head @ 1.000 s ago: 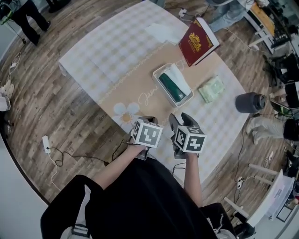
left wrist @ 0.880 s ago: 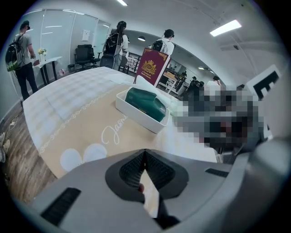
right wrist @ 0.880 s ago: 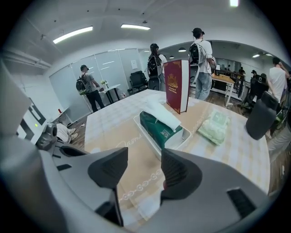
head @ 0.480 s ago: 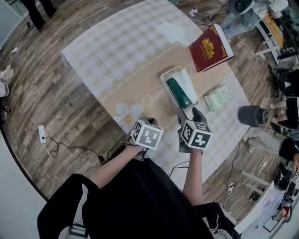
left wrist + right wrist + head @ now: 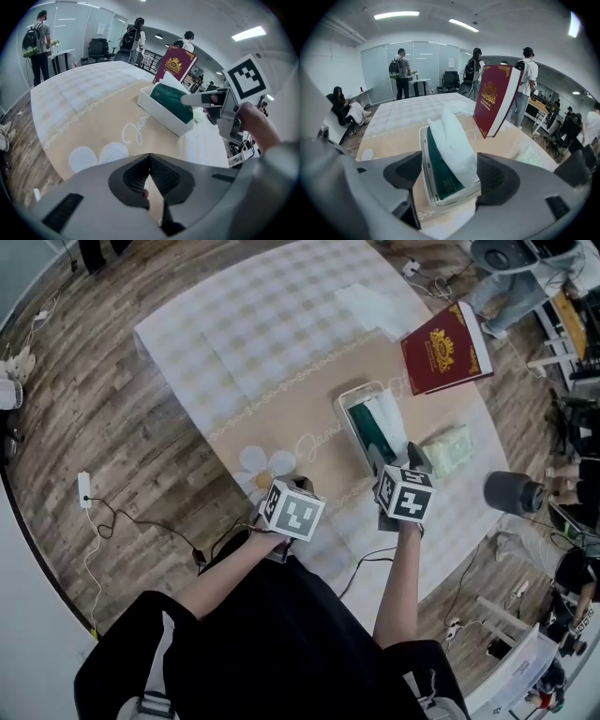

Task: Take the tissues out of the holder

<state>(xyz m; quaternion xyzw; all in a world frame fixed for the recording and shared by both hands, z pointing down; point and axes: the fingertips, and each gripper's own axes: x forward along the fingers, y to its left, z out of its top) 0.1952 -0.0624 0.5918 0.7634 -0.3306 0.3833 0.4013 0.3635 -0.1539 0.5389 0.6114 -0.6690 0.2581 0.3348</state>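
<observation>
A white holder [image 5: 349, 404] sits on the tan runner with a dark green tissue pack [image 5: 373, 427] in it. A white tissue [image 5: 457, 140] sticks up from the pack [image 5: 440, 168]. My right gripper [image 5: 396, 457] is at the holder's near end. Its jaws are opening wide, and in the right gripper view [image 5: 450, 176] the holder's near end [image 5: 423, 154] lies between them with the pads apart from it. My left gripper [image 5: 295, 488] hangs at the table's near edge with jaws shut and empty [image 5: 150, 161]; from it the holder [image 5: 159, 112] lies ahead to the right.
A dark red book [image 5: 445, 348] stands upright just behind the holder. A pale green packet [image 5: 450, 448] lies to the holder's right and a white sheet [image 5: 370, 306] at the far edge. A grey cylinder [image 5: 511, 491] stands on the floor beyond the table's right edge. People stand in the room behind.
My right gripper has moved forward from the near edge up to the holder's near end, and its jaws have spread. The left gripper has stayed in place.
</observation>
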